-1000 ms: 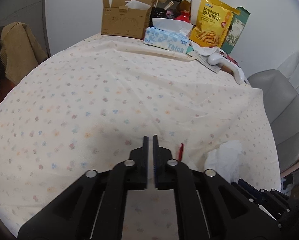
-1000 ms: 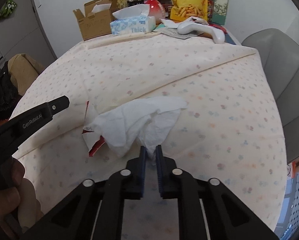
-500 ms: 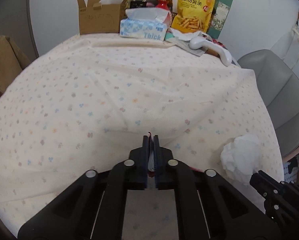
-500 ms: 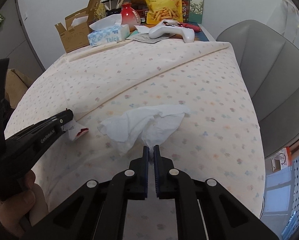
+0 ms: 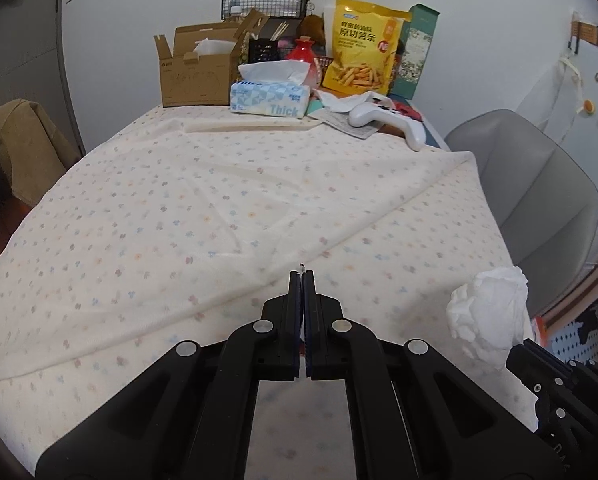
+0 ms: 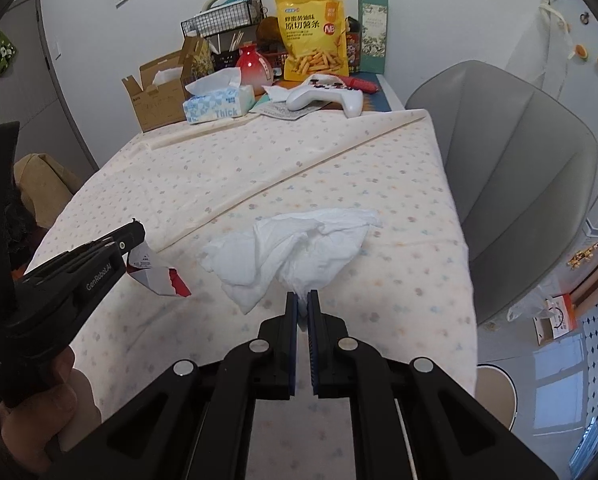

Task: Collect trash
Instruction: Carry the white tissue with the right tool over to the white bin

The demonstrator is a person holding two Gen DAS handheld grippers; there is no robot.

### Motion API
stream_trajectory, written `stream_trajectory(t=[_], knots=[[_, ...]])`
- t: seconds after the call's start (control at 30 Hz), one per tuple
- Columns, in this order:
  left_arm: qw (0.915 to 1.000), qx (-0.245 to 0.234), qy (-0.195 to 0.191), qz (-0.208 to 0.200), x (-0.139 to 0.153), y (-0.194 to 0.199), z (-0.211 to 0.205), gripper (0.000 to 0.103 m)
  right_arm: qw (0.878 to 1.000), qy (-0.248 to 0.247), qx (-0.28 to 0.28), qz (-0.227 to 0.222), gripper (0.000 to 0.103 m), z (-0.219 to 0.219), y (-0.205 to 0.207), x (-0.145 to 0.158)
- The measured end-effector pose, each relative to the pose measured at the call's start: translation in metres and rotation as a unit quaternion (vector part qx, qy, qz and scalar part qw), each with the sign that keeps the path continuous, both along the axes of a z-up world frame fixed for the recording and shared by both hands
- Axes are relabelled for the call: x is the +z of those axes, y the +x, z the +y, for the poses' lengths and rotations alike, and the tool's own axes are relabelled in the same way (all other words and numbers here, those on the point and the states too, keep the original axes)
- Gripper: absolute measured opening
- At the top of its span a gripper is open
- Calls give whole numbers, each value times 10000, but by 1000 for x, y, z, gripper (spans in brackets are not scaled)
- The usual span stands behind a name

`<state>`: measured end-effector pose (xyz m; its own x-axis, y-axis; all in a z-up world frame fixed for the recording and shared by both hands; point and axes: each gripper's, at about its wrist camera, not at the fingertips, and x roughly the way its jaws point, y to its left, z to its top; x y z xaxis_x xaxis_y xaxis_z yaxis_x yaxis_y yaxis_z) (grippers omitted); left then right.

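The crumpled white tissue (image 6: 295, 246) hangs bunched from the right tongs (image 6: 303, 300), pinched by its near tail between the jaws, its loose body spreading away toward the far side above the floral tablecloth (image 6: 339, 176). It looks lifted off the table rather than lying on it, though the right wrist view cannot settle that. In the left wrist view the same wad (image 5: 487, 312) shows at the right edge, just past the table's right side.

The torn red-and-white wrapper (image 6: 155, 274) dangles from the left tongs (image 5: 303, 280), which are clamped tight on it; only a sliver pokes out at the tips there. It lies left of the tissue, apart from it.

Both pieces are already gripped, so the coming move likely turns on a bin, which neither view shows. Beyond, at the table's far end, stand a tissue box (image 5: 271, 98), a cardboard box (image 5: 195, 76) and a yellow snack bag (image 5: 363, 52).
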<state>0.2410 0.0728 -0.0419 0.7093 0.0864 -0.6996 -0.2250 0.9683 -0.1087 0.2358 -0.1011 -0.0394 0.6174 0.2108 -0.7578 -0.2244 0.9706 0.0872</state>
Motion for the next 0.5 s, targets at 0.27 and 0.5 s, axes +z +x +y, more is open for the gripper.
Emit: stream_trajectory(t=[0.27,0.5], knots=[[9992,-370,79,-157,11,-26,-49,3,9993,-14,-309,-222,6,-42,-37,16],[9961,-831,148,-249,18,-36,-101,3,9962,-5,-807,-335,6,-94,-60,24]])
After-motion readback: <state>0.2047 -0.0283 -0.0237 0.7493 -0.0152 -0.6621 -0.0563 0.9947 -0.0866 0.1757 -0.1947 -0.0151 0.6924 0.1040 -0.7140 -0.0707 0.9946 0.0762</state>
